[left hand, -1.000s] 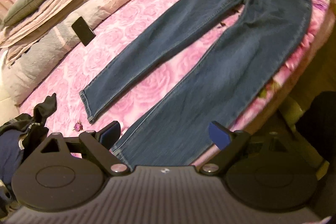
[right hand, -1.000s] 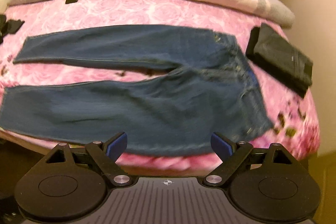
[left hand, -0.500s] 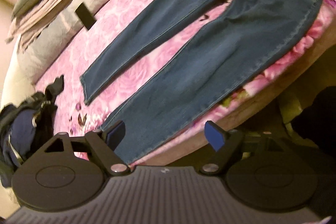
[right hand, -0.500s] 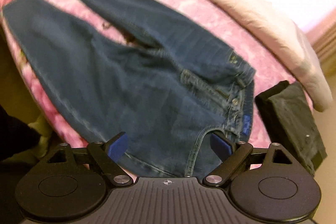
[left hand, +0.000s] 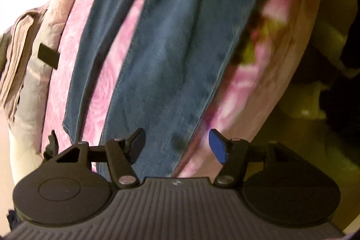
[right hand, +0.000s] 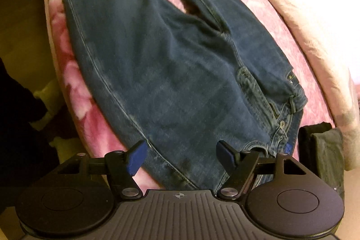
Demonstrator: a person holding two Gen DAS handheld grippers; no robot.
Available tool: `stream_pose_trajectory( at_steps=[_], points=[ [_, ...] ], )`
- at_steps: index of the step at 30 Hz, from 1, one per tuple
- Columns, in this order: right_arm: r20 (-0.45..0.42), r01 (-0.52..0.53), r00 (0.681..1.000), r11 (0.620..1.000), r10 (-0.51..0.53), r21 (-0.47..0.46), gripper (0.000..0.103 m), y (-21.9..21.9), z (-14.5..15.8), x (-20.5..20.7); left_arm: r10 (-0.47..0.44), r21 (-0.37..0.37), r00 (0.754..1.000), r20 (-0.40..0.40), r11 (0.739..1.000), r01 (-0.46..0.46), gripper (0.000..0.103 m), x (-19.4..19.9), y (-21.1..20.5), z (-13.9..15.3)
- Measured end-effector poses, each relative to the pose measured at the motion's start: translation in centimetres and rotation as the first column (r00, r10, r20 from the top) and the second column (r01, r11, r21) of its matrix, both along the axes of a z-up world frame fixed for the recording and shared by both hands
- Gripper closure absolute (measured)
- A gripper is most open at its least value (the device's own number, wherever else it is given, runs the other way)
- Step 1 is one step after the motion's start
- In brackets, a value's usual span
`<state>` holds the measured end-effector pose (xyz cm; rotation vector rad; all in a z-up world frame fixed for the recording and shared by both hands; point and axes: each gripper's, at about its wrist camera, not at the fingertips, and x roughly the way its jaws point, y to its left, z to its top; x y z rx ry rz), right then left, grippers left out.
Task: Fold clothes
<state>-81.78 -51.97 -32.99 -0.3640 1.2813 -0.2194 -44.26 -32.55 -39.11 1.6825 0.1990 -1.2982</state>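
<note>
Jeans (right hand: pixel 180 64) lie flat on the pink bedspread (right hand: pixel 74 91), near leg along the bed's edge. Left gripper (left hand: pixel 176 145) and right gripper (right hand: pixel 181 154) — jaws apart and closing — straddle that leg's denim, apparently not yet pinching. Risk: catching bedspread too — free room lies only off-bed.
</note>
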Motion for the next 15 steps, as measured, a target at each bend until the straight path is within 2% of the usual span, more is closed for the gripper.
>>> stream_pose_trajectory(
  at_steps=[2,3,8,10,15],
  points=[
    [-0.016,0.001,1.0,1.0,-0.001,-0.008,0.031,-0.2,-0.4,-0.1,-0.002,-0.009,1.0,0.02,1.0,0.002,0.05,0.9,-0.1,-0.8],
    [-0.025,0.0,1.0,1.0,0.0,-0.014,0.031,-0.2,-0.7,-0.1,0.002,-0.017,1.0,0.031,1.0,-0.001,0.056,1.5,-0.2,-1.1],
    [-0.04,-0.006,0.999,0.999,0.004,-0.05,0.031,0.0,-1.6,-0.7,-0.029,-0.02,0.998,0.049,0.999,0.03,0.057,2.8,-0.5,-1.7],
    [-0.049,-0.02,0.999,0.998,0.017,-0.058,0.031,0.2,-2.0,-1.2,-0.027,-0.018,0.999,0.038,0.999,0.027,0.071,3.0,-0.6,-1.7],
    [-0.084,-0.042,0.996,0.99,0.031,-0.133,0.031,-0.1,-3.4,-3.0,-0.04,0.016,0.997,0.06,0.999,0.039,0.073,2.4,-0.5,-2.6]
  ],
)
